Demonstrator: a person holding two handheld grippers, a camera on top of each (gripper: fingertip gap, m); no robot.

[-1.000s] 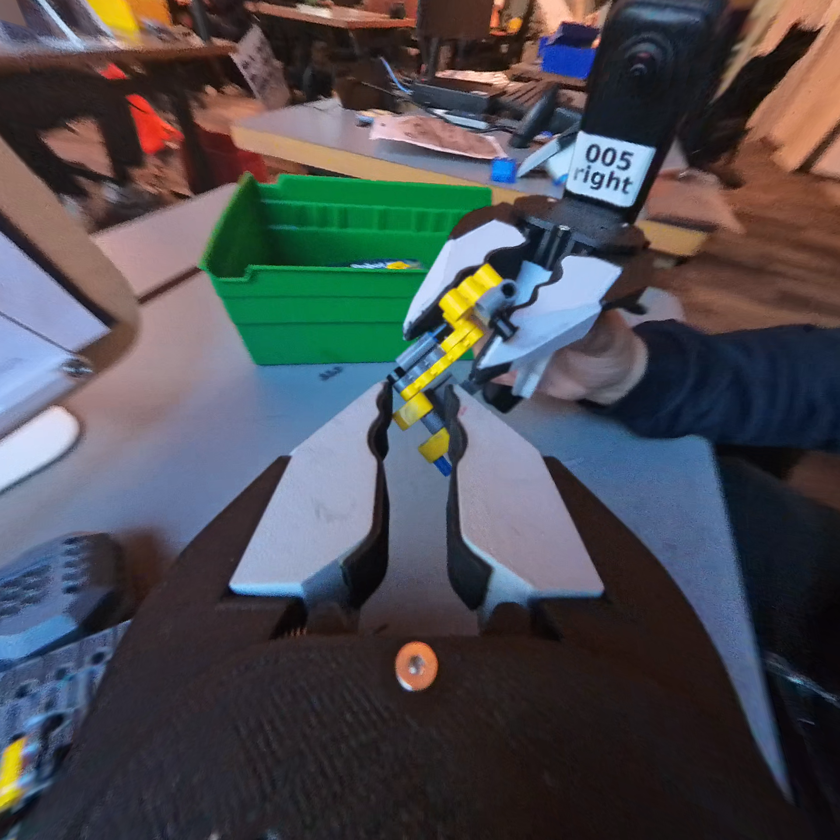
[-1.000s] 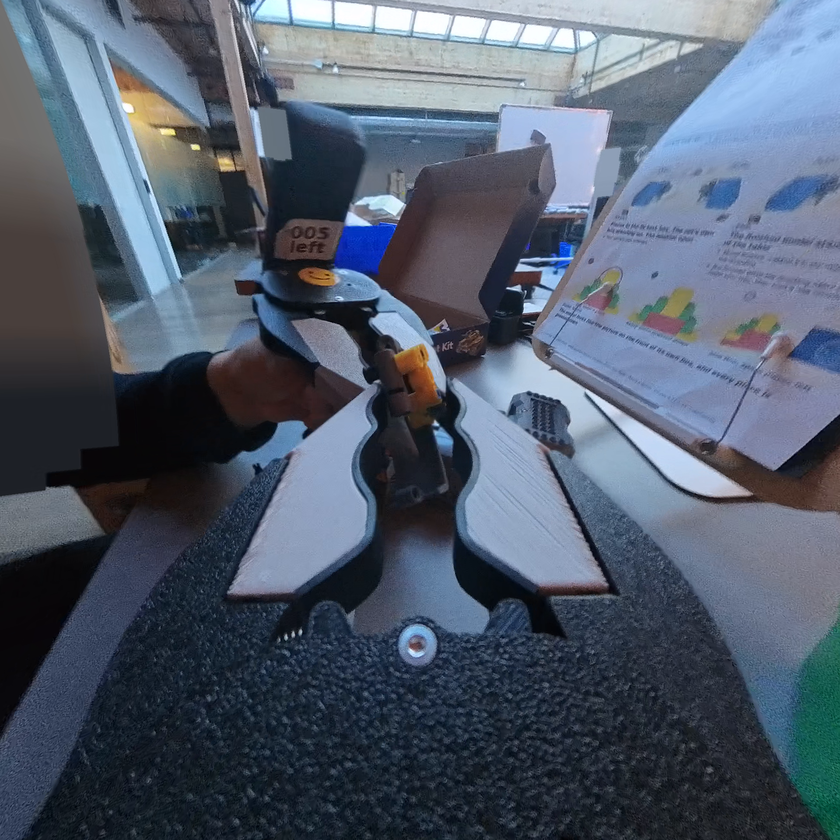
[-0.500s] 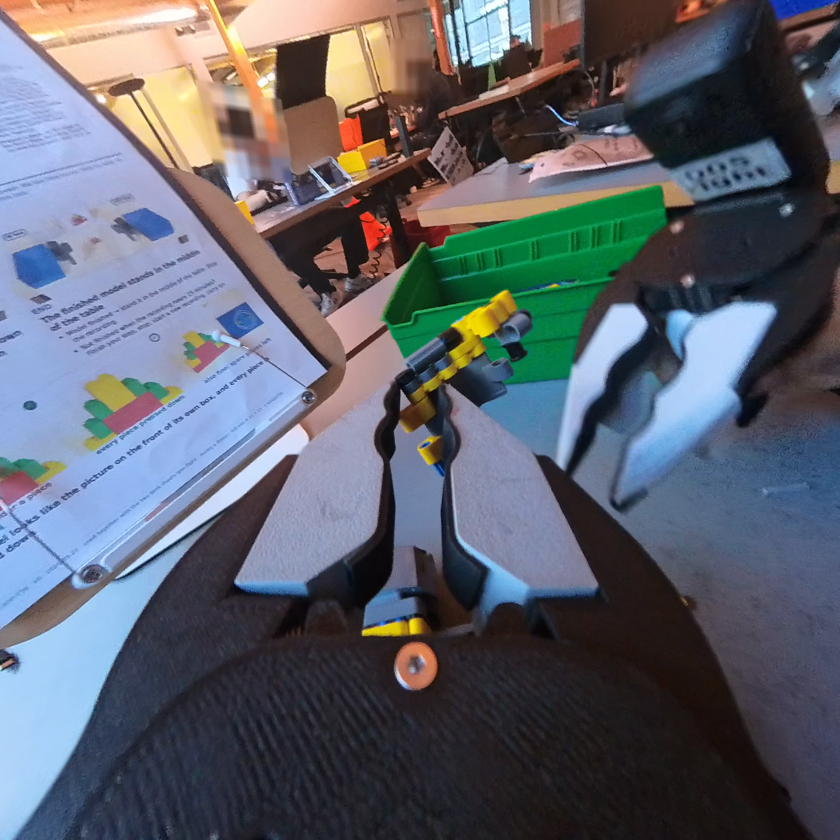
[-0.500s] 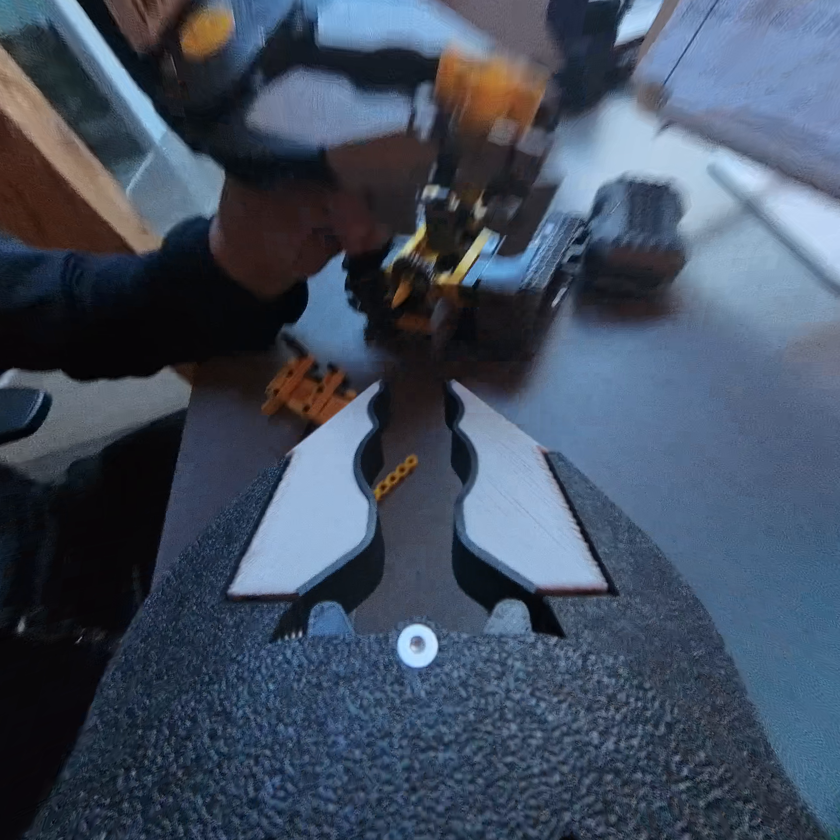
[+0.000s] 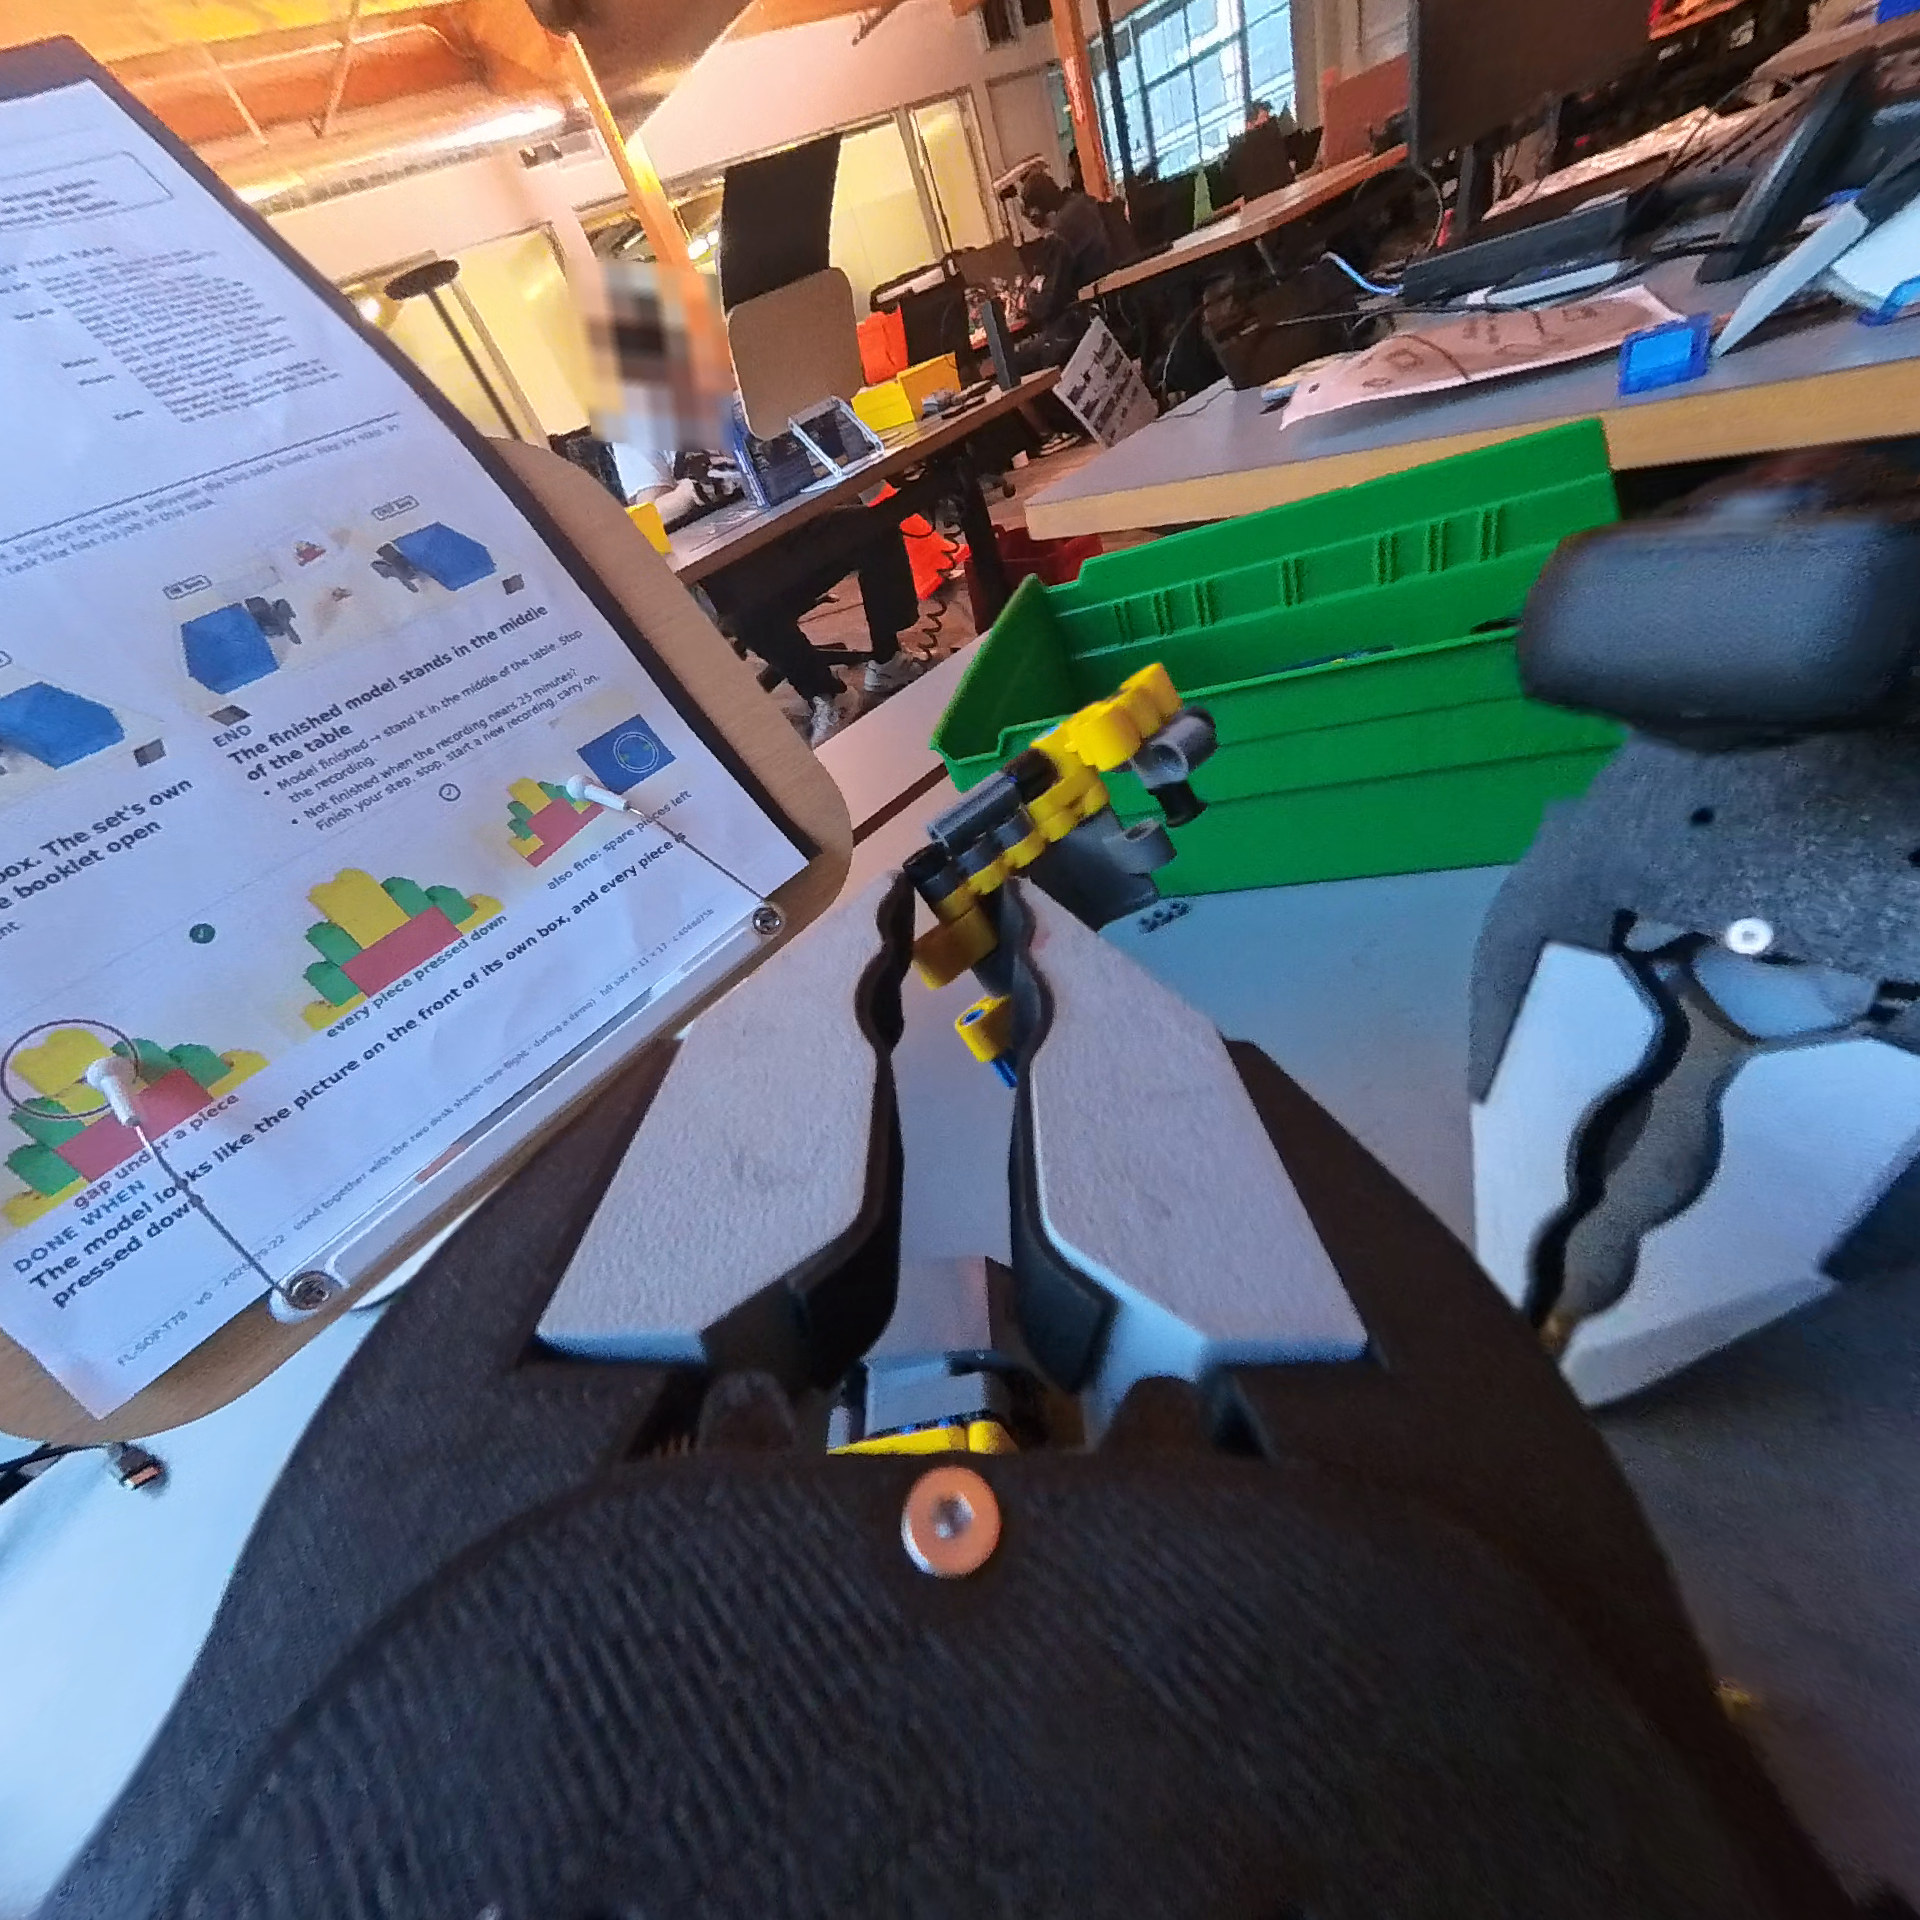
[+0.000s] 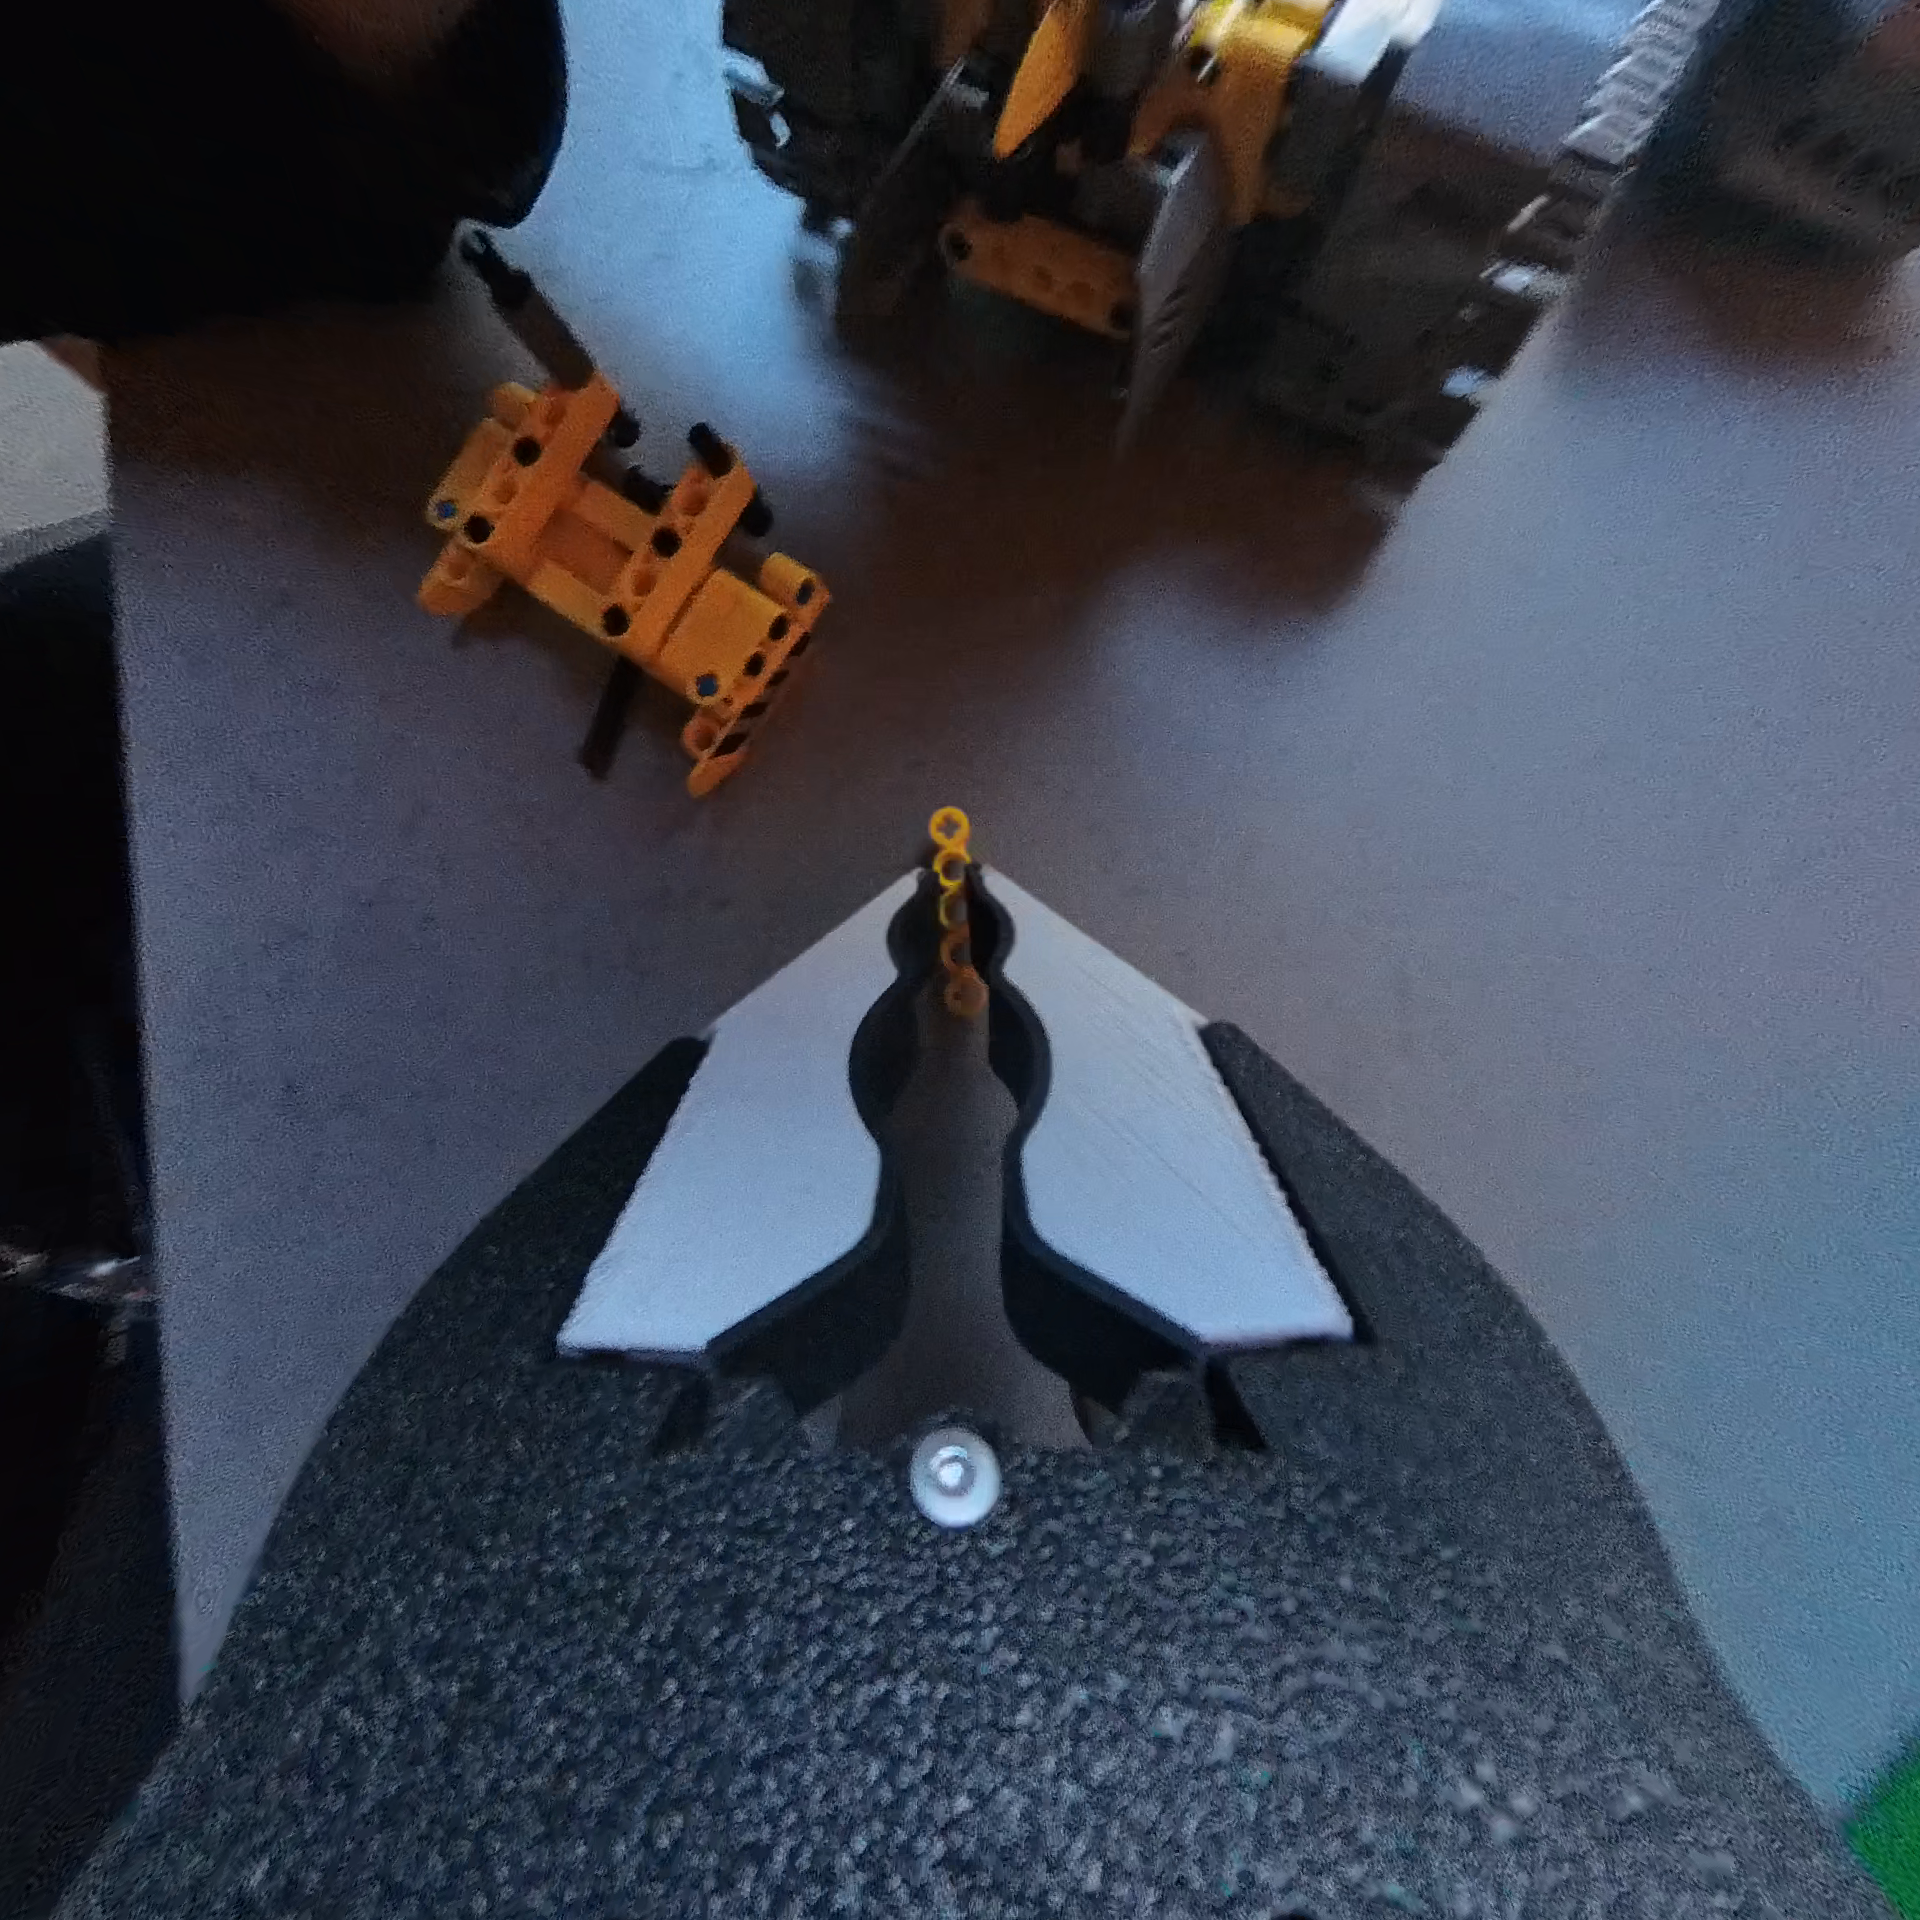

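My left gripper (image 5: 961,914) is shut on a small yellow and grey brick assembly (image 5: 1049,810) and holds it up above the table. My right gripper (image 6: 951,878) points down at the table and is shut on a thin yellow beam with holes (image 6: 954,914) that lies between its tips. It also shows at the right of the left wrist view (image 5: 1621,1226), tips down. An orange-yellow beam assembly (image 6: 623,561) lies on the table to the upper left of the right gripper. A larger yellow and dark model (image 6: 1143,197) stands beyond it.
A green plastic bin (image 5: 1309,675) stands behind the held assembly. An instruction sheet on a wooden board (image 5: 343,790) leans at the left. A dark sleeve (image 6: 260,135) is at the top left of the right wrist view. The grey table (image 6: 1455,831) runs under both grippers. Some 20 cm of space lies between my two pairs of fingers.
My right gripper let go of the assembly, moved away and down to the table, and closed on the thin yellow beam. My left gripper swung left with the assembly in it.
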